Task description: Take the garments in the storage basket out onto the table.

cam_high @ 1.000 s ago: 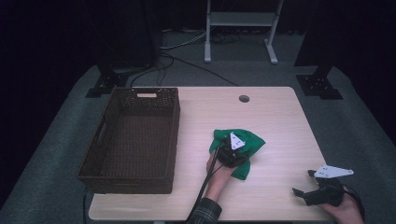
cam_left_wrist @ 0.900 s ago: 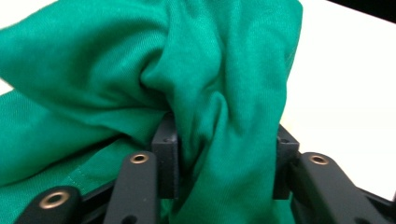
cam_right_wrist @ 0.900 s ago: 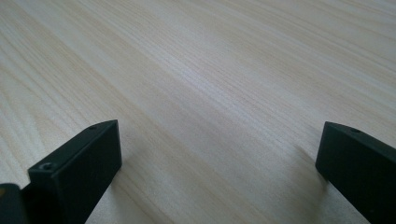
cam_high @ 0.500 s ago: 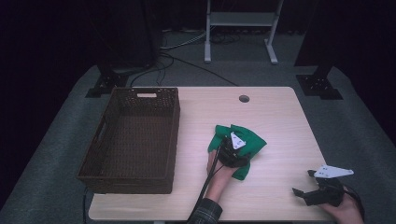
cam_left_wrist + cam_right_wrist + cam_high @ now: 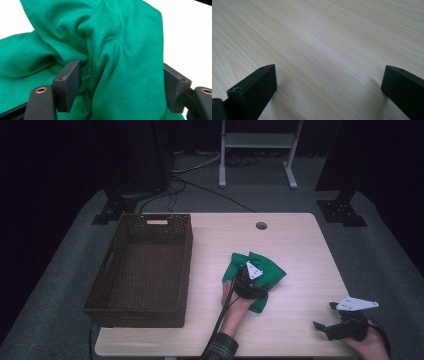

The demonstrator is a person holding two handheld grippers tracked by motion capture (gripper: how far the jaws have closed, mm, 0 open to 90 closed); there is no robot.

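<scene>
- The left gripper sits on the green cloth, in the same spot as a second ago; its jaws have just been opening and now stand spread, a fold of cloth loose between them.
- The cloth lies bunched right of the desk's middle, unmoved.
- The right gripper rests at the near right corner, jaws wide, unchanged.
- The wicker basket stays along the left edge.

Looks like we're in some kind of lab or recording studio: black curtained walls all round, grey carpet, a lone pale wooden table, black stand feet and loose cables beyond it, plus a white metal frame further back.
</scene>
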